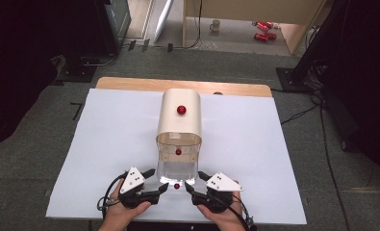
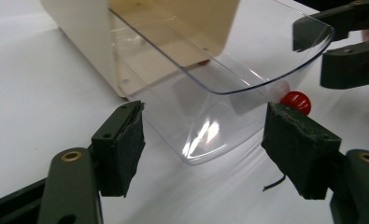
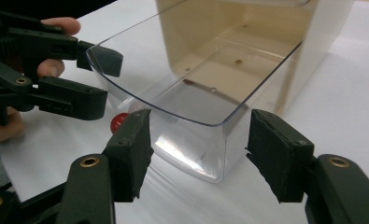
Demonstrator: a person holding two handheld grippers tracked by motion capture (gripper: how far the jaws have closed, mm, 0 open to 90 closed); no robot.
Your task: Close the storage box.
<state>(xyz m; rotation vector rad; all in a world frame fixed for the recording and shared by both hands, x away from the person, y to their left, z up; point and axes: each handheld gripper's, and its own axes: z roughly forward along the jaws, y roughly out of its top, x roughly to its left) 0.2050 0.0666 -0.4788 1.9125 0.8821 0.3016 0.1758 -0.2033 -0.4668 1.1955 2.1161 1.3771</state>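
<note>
The clear plastic drawer (image 1: 177, 168) sticks out of a cream cabinet (image 1: 179, 118) at the middle of the white-covered counter (image 1: 106, 144), its red knob (image 1: 177, 186) at the near end, facing the person. Left of the knob, the left gripper (image 1: 159, 181) sits with its jaws wide apart, holding nothing, beside the drawer's front corner. Right of the knob, the right gripper (image 1: 194, 182) mirrors it, jaws equally spread and empty. Another red knob (image 1: 181, 109) sits on the cabinet's top.
</note>
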